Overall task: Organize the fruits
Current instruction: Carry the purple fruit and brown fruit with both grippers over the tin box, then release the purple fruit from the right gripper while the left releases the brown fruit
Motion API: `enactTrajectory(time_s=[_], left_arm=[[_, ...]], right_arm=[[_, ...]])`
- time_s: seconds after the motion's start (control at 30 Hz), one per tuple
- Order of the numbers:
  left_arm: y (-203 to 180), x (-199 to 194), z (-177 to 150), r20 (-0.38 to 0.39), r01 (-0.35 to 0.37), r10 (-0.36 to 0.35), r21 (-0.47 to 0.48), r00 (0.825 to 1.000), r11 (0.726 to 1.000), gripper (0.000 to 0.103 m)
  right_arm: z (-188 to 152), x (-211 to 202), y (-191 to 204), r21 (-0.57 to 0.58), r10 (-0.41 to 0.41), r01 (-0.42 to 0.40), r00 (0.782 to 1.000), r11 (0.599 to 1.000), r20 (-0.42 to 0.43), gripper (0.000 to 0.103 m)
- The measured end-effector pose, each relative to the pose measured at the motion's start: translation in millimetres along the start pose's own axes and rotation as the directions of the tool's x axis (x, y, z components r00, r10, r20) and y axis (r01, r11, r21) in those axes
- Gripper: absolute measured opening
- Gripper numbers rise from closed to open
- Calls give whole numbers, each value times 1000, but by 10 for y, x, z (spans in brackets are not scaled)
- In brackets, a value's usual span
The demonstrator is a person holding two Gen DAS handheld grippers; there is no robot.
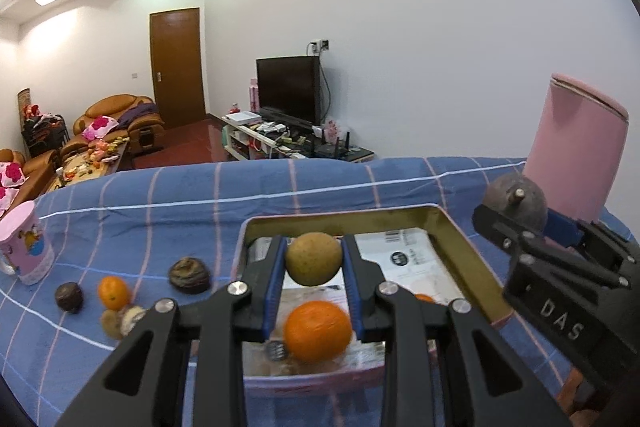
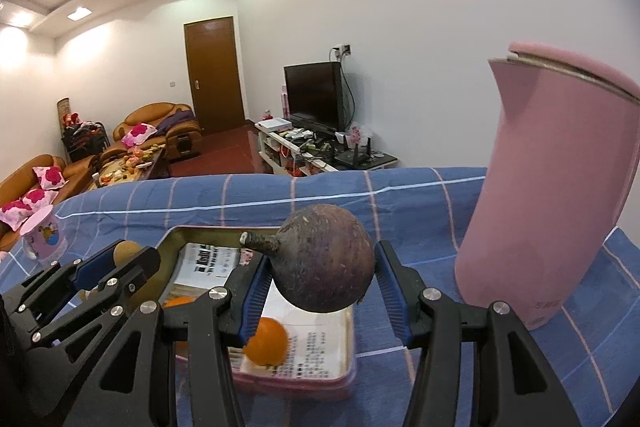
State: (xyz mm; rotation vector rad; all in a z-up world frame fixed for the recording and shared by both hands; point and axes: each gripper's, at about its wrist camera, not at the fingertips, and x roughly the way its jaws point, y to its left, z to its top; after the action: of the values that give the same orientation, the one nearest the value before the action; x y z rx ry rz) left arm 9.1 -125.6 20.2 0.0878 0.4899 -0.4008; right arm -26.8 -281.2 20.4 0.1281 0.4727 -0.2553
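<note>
My left gripper point(image 1: 313, 261) is shut on a small tan round fruit point(image 1: 313, 259), held above the pink-rimmed tin tray point(image 1: 466, 247). An orange point(image 1: 318, 331) lies in the tray on printed paper, with a second orange point(image 1: 424, 297) partly hidden behind a finger. My right gripper point(image 2: 322, 277) is shut on a dark purple mangosteen point(image 2: 324, 259) with a stem, over the tray's point(image 2: 348, 363) right side. The same orange point(image 2: 267, 342) lies below it. The right gripper point(image 1: 516, 223) with the mangosteen point(image 1: 516, 205) shows at the right of the left wrist view.
On the blue checked cloth point(image 1: 160, 203) left of the tray lie a wrinkled dark fruit point(image 1: 189, 275), another dark fruit point(image 1: 69, 297), a small orange point(image 1: 114, 292) and pale fruits point(image 1: 120, 321). A pink mug point(image 1: 26, 247) stands far left, a tall pink kettle point(image 2: 560, 187) right.
</note>
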Motion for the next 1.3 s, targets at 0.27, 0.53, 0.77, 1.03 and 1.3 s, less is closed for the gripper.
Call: enactTrajectory(time_s=[0.27,0.53,0.77,1.03,1.3], left_arm=[[-62,250,7,-65,-31,31,5,997,1000,29],[-18,383,-38,-126,-66,67,18,990,998,29],[54,464,-45,-166,-77,75,-1,983,997,29],[97,495,-69,-187,-97,93,-11,978,995,29],[116,497,-74,-191,-92,87,-16,978,996,29]], right_arm=[[14,227,-3,-29,-34,33,999,999,-29,53],[-56,405,198,-110,3,-12,997,994,-82,53],[-123,553,227,-112,46,-65,985,992,-166,53],[-166,614,230,-101,101,-124,972,987,-212,54],[-173,559,206,-86,109,-129,973,988,-203,58]])
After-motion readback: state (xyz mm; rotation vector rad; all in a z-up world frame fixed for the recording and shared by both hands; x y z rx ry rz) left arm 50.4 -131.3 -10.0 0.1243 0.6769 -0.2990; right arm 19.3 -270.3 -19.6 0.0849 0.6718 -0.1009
